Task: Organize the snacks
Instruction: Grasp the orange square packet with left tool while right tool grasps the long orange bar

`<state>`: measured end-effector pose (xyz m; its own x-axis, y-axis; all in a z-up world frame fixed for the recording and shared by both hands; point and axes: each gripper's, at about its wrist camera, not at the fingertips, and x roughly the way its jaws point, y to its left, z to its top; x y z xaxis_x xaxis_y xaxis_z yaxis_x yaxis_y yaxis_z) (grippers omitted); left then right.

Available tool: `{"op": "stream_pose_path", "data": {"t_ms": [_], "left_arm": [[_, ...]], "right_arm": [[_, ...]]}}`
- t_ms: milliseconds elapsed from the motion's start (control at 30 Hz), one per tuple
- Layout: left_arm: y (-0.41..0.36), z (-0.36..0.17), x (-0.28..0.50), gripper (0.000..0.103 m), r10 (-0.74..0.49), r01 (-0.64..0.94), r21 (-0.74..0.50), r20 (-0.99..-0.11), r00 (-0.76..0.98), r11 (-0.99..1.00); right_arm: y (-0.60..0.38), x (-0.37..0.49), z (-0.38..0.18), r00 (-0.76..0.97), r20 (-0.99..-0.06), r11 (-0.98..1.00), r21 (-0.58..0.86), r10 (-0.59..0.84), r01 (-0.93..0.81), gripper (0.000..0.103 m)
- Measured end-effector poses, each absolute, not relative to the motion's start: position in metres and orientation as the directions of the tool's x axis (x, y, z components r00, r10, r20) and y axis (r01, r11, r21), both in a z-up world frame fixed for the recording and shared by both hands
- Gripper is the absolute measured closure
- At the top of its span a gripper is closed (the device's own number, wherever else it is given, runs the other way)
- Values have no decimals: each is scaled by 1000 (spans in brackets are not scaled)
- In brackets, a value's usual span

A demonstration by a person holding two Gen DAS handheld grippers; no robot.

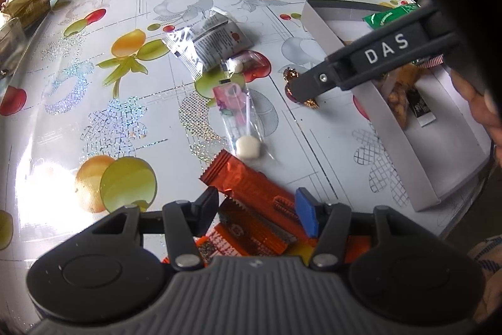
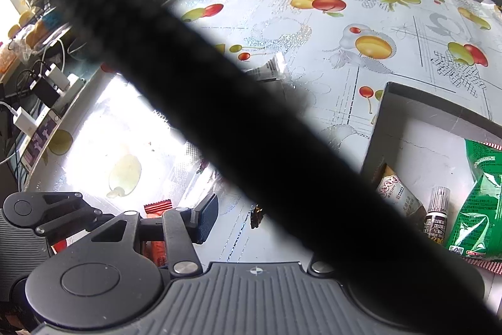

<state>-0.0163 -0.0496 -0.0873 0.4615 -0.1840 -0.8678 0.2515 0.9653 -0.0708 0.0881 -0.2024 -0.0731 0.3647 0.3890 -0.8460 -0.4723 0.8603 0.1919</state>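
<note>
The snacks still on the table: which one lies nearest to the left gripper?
The orange wrapped bar: it lies between the open fingers of the left gripper. The clear lollipop packet and the silver packet lie farther away.

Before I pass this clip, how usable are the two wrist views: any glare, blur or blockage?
Left wrist view: sharp overall, with blown-out glare on the tablecloth at lower left; fisheye bends the table edges. Right wrist view: a blurred black band crosses diagonally, hiding the right finger and much of the white box; glare washes out the table's left side.
</note>
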Motion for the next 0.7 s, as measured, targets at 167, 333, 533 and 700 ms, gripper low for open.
{"op": "stream_pose_path", "data": {"t_ms": [167,333,533,700], "left_arm": [[-49,-89,-15,50,-198,250,-87,-866,460,964],[-44,-80,-16,50,-193,238,-84,-854,483,968],[-35,-73,-31,50,-182,212,-90,-864,470,973],[-35,-74,-42,50,-174,207,-85,-869,464,975]], "right_arm": [[-200,90,-74,361,-846,856,192,392,-480,47],[-201,88,-70,360,-842,852,202,403,-483,47],[-192,75,-66,343,-841,823,191,418,-535,47],[-182,63,-63,338,-835,800,184,434,-571,47]]}}
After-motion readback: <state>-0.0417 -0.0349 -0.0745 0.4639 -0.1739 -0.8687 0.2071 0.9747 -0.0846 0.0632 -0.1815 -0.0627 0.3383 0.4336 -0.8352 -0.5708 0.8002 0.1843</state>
